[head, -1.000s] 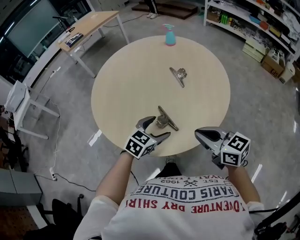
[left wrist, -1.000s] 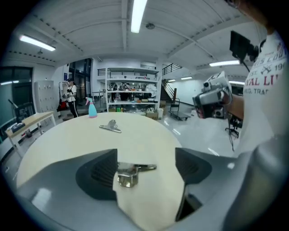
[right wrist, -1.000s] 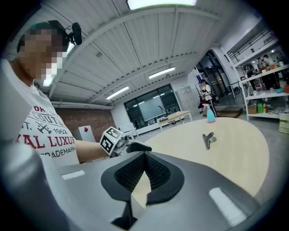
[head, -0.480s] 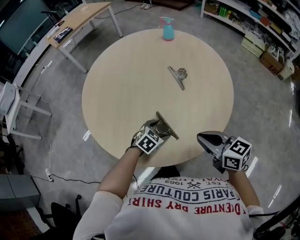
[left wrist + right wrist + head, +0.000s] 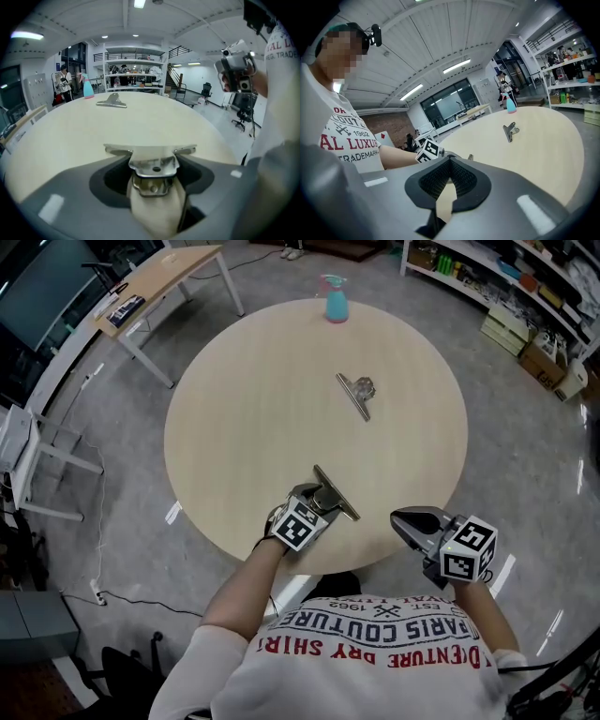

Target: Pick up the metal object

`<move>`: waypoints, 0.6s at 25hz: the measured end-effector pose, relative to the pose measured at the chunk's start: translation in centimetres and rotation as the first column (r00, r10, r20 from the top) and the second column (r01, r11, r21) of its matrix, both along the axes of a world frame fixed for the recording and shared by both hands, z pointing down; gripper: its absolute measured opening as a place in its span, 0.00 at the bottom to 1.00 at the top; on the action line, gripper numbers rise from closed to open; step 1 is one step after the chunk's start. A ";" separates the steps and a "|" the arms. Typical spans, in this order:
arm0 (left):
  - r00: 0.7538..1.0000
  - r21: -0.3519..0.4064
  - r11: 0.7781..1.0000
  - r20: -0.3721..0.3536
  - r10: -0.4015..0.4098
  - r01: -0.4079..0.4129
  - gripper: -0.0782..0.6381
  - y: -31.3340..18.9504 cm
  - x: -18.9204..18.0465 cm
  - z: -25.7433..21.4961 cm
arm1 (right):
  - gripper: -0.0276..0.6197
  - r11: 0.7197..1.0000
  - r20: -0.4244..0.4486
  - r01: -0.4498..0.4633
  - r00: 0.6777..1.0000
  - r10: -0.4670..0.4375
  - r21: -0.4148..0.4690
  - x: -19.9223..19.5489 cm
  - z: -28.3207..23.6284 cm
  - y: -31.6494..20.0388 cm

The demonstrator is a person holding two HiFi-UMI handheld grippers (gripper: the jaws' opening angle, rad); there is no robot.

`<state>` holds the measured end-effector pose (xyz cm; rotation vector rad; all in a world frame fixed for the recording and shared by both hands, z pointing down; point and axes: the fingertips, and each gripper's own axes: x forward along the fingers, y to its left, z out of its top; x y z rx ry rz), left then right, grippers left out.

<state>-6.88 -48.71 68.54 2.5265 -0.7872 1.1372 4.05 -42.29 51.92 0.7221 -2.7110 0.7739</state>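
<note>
Grey fingers (image 5: 79, 194) of left gripper (image 5: 153, 180) pinch the shiny metal clip (image 5: 151, 152)

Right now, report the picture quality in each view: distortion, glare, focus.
Head view: evenly lit, sharp, glare streaks on the floor. Left gripper view: heavy fisheye bows the table, corners go black, highlights on the metal clip in the jaws. Right gripper view: same fisheye; near jaws soft, far clip crisp.

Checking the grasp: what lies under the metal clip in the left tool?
Only the table top shows below the metal clip gripped by the left tool. Its underside is covered.
</note>
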 end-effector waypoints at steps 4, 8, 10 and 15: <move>0.999 0.017 1.000 -0.032 -0.003 0.003 0.51 0.6 0.0 -2.0 | 0.05 1.000 -0.021 -0.011 1.000 0.011 0.014 0.6 -0.4 0.4; 0.989 0.067 0.997 -0.149 -0.021 0.031 0.51 1.8 0.8 -7.8 | 0.05 0.998 -0.021 -0.020 1.000 0.022 0.058 1.2 -2.1 0.7; 0.970 0.096 0.995 -0.243 -0.015 0.039 0.51 3.3 1.3 -11.8 | 0.05 0.996 -0.018 -0.011 1.000 0.012 0.088 1.2 -3.4 1.4; 0.920 0.213 0.976 -0.390 0.036 0.052 0.51 8.8 2.3 -21.3 | 0.05 0.982 0.003 0.016 1.000 -0.017 0.186 0.9 -7.2 3.9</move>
